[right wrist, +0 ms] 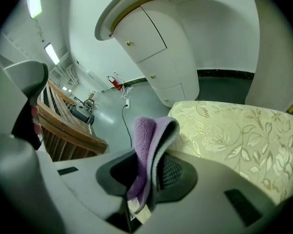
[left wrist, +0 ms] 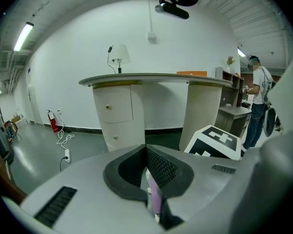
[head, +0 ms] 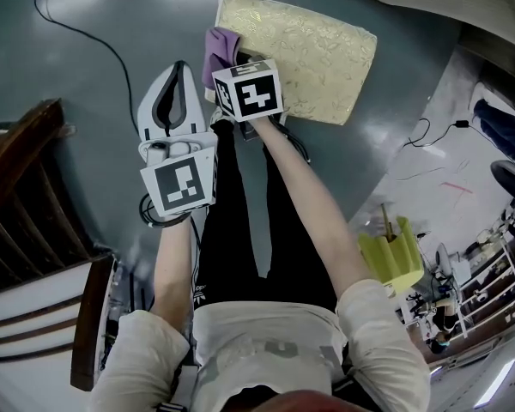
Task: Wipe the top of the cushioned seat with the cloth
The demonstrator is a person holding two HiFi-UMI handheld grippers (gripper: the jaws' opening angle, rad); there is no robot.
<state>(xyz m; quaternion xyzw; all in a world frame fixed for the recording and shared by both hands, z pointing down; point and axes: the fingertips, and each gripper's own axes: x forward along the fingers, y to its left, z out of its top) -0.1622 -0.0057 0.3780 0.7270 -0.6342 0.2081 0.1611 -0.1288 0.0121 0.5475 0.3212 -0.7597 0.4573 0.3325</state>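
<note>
Head view: the right gripper [head: 237,74] pinches the purple cloth [head: 220,46] at the near left corner of the cushioned seat [head: 309,54]. Nothing braces the seat, so a hard wipe may shove it.

Left gripper view: the left gripper [left wrist: 147,167] is pressed together, apparently empty, and aimed away.

Right gripper view: only a fold of the cloth is clamped, so drag could tug it free.

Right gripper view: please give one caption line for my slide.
Right claw holds a folded purple cloth beside the gold-patterned cushioned seat.
</note>
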